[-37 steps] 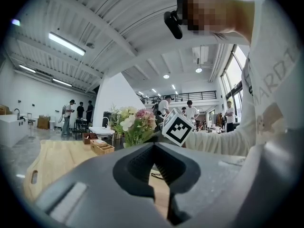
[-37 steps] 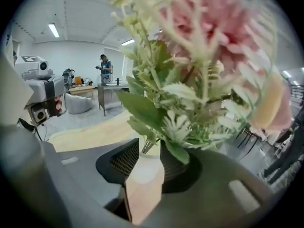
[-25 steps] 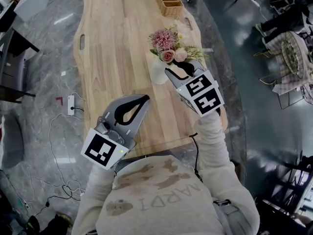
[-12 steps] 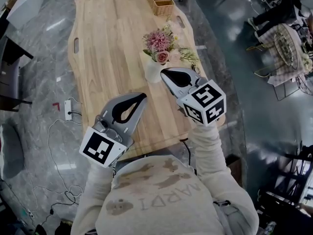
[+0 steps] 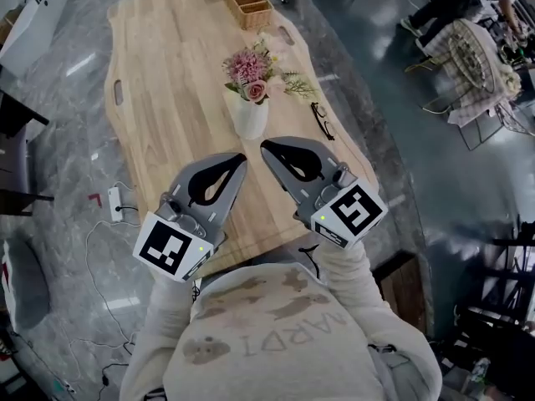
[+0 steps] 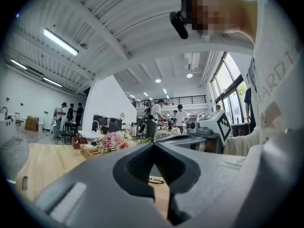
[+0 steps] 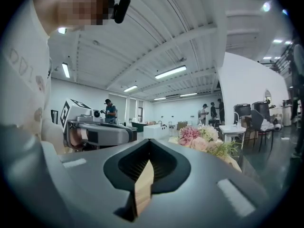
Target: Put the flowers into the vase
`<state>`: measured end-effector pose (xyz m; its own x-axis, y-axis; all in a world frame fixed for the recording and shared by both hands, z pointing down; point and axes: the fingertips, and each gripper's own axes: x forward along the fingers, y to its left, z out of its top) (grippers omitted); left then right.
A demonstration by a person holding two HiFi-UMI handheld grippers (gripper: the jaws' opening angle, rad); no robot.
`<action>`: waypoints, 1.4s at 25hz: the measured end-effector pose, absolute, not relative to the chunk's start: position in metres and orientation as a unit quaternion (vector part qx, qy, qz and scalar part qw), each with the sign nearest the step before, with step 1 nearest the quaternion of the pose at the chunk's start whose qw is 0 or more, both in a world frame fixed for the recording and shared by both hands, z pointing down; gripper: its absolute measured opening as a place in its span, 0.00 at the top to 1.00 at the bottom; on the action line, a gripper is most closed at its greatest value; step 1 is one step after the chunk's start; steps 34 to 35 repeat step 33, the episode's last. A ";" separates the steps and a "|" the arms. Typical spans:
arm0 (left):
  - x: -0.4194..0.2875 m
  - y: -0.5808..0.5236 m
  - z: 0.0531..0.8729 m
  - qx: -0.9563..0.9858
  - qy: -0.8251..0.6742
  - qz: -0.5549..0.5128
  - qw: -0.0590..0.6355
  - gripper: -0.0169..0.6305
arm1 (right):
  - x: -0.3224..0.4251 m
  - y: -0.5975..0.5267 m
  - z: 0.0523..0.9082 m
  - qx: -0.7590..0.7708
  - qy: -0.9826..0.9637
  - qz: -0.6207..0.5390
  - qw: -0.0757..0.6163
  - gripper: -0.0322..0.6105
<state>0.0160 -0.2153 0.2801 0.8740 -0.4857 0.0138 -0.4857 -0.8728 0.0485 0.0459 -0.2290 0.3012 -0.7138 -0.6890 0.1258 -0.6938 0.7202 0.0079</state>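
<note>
Where the grey floor (image 5: 58,140) shows at far left, one white power strip (image 5: 117,202) lies with its cable, just off the table's edge. Next, the left gripper (image 5: 242,158): jaws brought together at the tips, nothing between them (only the teardrop gap behind the tips, through which pale wood shows), held low over the near end of the table, its marker cube toward the person. One long wooden table (image 5: 167,73), light plank top with rounded, irregular edges. One white vase (image 5: 249,117), upright near the table's right edge, beyond both gripper tips and apart from them. The flowers (image 5: 248,67), pink blooms with a paler rose and green sprigs, stand in the vase. One small wooden box (image 5: 247,8) sits at the far end of the table. The right gripper (image 5: 264,145): jaws likewise closed tip to tip and holding nothing, pointing toward the vase and close beside the left gripper's tips without touching them. One pair of spectacles (image 5: 323,121) lies on the table to the right of the vase, near the edge. At far right, a chair (image 5: 472,53) draped with checked cloth stands on dark floor, well apart from the table.
</note>
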 end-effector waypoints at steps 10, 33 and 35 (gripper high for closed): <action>0.022 -0.200 0.274 0.972 -0.234 0.001 0.019 0.97 | 0.044 -0.186 0.281 0.383 -0.924 -0.003 0.004 0.91; 0.004 -0.200 0.270 0.970 -0.243 -0.005 0.021 0.97 | 0.015 -0.177 0.267 0.365 -0.931 -0.020 -0.018 0.91; 0.004 -0.200 0.270 0.970 -0.243 -0.005 0.021 0.97 | 0.015 -0.177 0.267 0.365 -0.931 -0.020 -0.018 0.91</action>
